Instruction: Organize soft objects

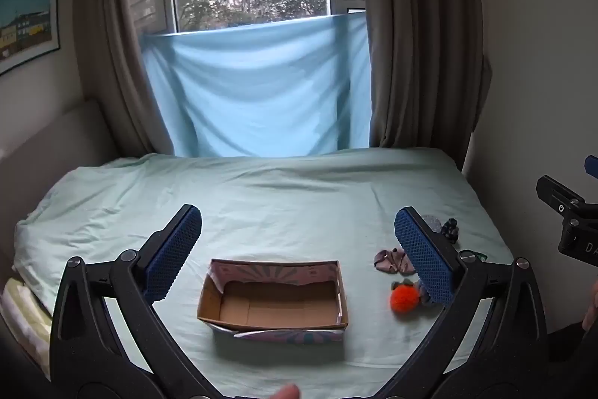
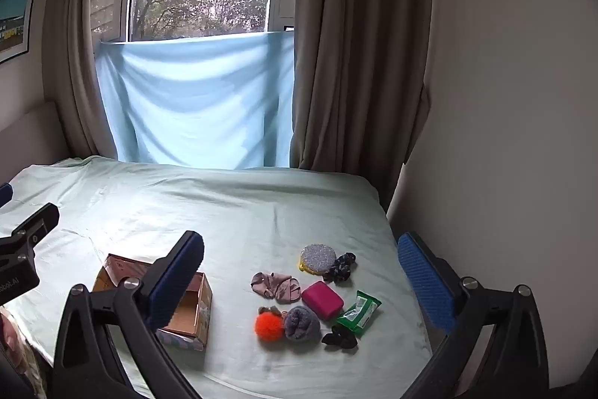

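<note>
A: Bed sheet (image 2: 261,212)?
B: Pale mint green. Cloth (image 2: 194,100) under the window, light blue. Curtains (image 2: 347,62) grey-brown.
A: Box (image 1: 274,301)?
B: Brown card inside, pink and teal print outside.
A: Small stuff?
B: Pompom (image 2: 270,325) bright orange, pouch (image 2: 322,300) magenta, packet (image 2: 359,313) green and white, sponge (image 2: 318,258) glittery grey with yellow edge, scrunchie (image 2: 339,267) dark with pale specks.
A: Pads (image 2: 426,283)?
B: Blue, black frames.

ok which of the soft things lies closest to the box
The orange pom-pom: it sits at the pile's left edge, nearest the cardboard box; every other item lies farther right.
</note>
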Available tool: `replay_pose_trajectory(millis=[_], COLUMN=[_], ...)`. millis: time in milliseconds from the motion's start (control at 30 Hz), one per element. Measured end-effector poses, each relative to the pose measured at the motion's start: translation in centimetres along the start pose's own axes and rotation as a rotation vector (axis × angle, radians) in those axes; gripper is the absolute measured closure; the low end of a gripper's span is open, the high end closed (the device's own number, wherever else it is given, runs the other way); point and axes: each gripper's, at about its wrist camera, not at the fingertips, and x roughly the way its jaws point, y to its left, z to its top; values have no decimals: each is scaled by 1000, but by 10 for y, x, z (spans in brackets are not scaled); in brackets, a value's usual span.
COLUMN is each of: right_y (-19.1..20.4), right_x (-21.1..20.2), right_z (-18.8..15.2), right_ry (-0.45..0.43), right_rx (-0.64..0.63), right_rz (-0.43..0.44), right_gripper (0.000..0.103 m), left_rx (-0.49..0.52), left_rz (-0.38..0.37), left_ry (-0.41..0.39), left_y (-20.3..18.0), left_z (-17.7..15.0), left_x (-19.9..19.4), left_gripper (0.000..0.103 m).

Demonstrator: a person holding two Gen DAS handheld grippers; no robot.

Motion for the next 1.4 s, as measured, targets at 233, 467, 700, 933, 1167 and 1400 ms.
replay_pose_trajectory(millis=[233,467,700,933,1167,1400], right_y=[1,-10,-10,-7,-6,-6], right_x=[3,3,3,5,7,7], right_z=[0,-2,-1,-2,-1,-5], right_ry=[-10,-6,-10,-11,-15,-23], right_rx=[-18,-3,-6,-13,-11,-5], right_rz=[-19,-10,-7,-3,-2,6], right_gripper=[0,0,0,0,0,0], left_rx=[25,13,14,1,-5,-5], left_rz=[-4,-13,-8,-3,2,5], left_ry=[12,33,38,42,42,40], left_y=[-1,3,1,1,2,1], left_z=[2,2,2,1,2,2], left_x=[-3,4,7,9,8,7], left_gripper=[0,0,0,0,0,0])
